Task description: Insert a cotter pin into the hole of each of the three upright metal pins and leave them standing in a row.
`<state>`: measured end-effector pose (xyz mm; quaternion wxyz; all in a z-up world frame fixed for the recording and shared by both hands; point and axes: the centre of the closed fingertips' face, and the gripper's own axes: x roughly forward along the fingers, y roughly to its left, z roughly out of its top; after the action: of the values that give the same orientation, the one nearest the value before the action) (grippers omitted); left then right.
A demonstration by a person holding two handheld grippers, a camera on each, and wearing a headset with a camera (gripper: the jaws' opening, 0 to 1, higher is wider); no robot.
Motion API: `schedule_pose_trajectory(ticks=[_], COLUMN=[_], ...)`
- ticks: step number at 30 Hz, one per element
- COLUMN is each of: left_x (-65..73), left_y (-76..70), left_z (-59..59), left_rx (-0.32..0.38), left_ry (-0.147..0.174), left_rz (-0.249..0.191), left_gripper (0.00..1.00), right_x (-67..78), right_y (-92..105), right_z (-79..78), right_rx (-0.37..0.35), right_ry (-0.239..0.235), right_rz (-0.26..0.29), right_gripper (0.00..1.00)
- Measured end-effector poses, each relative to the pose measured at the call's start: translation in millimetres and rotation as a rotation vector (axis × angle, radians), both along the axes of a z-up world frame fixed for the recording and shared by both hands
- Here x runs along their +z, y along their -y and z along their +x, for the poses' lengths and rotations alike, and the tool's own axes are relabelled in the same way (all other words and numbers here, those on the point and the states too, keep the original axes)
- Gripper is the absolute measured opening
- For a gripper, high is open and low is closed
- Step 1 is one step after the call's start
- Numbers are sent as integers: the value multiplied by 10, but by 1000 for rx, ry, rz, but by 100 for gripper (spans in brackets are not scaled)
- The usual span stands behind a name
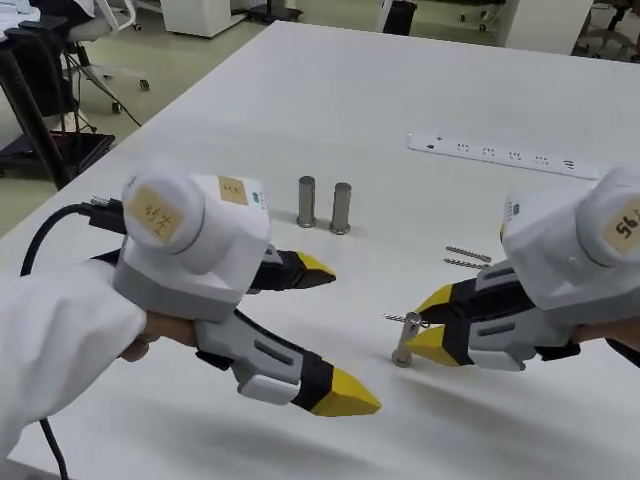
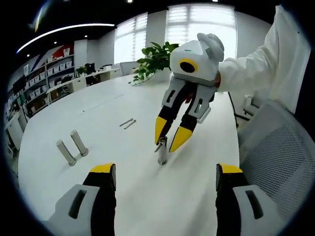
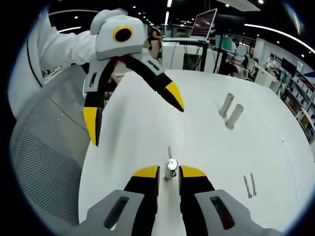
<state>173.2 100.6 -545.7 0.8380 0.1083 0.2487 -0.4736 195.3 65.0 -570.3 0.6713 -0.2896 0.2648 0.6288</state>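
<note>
Grey metal pin stands at the right gripper tips, jaws narrowed about its cotter pin; grip unconfirmed. Beside it, the left gripper is spread wide. Recommend pushing level, straight through, keeping the pin upright.

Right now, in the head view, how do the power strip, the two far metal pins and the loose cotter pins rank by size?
Largest to smallest:
1. power strip
2. two far metal pins, alike
3. loose cotter pins, alike and thinnest

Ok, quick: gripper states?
Left gripper: open, empty.
Right gripper: closed on the cotter pin, at the top of the metal pin.
</note>
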Motion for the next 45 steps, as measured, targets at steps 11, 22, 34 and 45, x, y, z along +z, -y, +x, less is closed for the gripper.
schedule_pose_trajectory(ticks=[11, 22, 34, 45], left_x=[-141, -123, -79, 21], left_y=[-77, -69, -202, -286], left_z=[-85, -130, -103, -72], left_rx=[18, 20, 46, 78], left_ry=[-62, -75, -59, -49], left_rz=[4, -16, 17, 2], left_gripper=[95, 99, 99, 99], right_x=[-68, -63, 12, -3], right_y=[-58, -77, -342, -527], right_z=[16, 48, 273, 376], right_rx=[-8, -55, -34, -26], right_ry=[-17, -26, -1, 0], right_rz=[-15, -10, 3, 0], right_gripper=[5, 4, 4, 4])
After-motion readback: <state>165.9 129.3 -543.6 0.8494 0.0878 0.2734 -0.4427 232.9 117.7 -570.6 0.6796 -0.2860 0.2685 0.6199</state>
